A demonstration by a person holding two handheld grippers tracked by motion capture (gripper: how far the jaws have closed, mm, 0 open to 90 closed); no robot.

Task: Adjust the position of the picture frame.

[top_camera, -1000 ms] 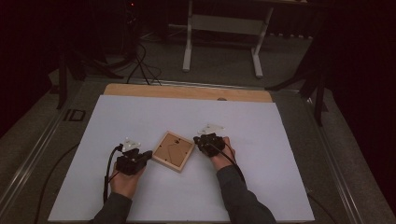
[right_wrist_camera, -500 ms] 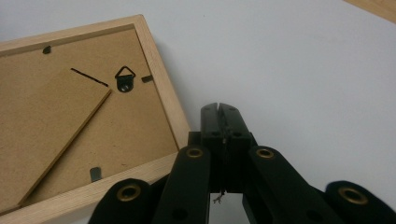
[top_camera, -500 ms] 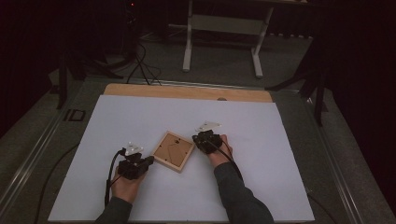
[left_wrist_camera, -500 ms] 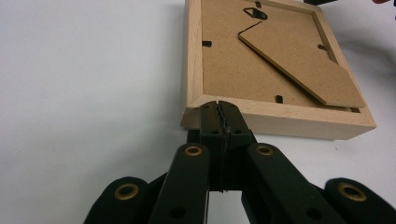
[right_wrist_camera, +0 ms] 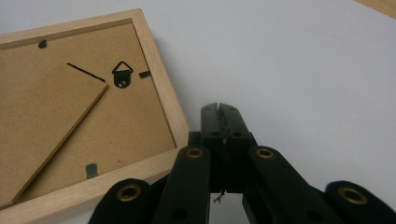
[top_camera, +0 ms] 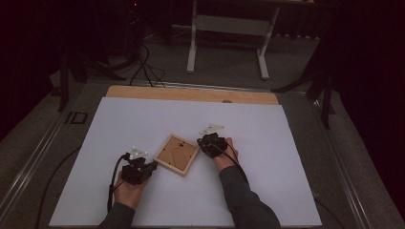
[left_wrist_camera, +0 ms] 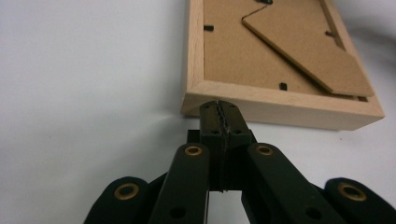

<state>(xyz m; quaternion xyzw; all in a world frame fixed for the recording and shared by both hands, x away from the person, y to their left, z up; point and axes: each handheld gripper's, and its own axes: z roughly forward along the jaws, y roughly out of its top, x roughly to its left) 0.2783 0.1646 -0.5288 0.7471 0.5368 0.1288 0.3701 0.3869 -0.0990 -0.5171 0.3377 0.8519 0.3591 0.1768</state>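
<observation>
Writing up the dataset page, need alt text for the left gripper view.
The left gripper, jaws shut and empty, points its tips at the near edge of a wooden picture frame lying face down on a white table. The frame's brown backing board and folded stand face up.

A laboratory or recording studio is suggested, not a home. The room is kept dark, and dark curtains or panels are seen at the left and right sides. A wooden worktop (top_camera: 191, 94) is covered by a large white sheet (top_camera: 143, 124), so that a plain background is given. The floor (top_camera: 224, 71) is grey, and black cables (top_camera: 143, 67) are laid loosely over it at the back left. Behind the worktop, the white metal legs of another table or stand (top_camera: 227, 43) are seen. Dark stand legs (top_camera: 67, 76) are placed at the left, and similar ones at the right. A metal rail (top_camera: 33, 157) is seen along the left side of the worktop.
</observation>
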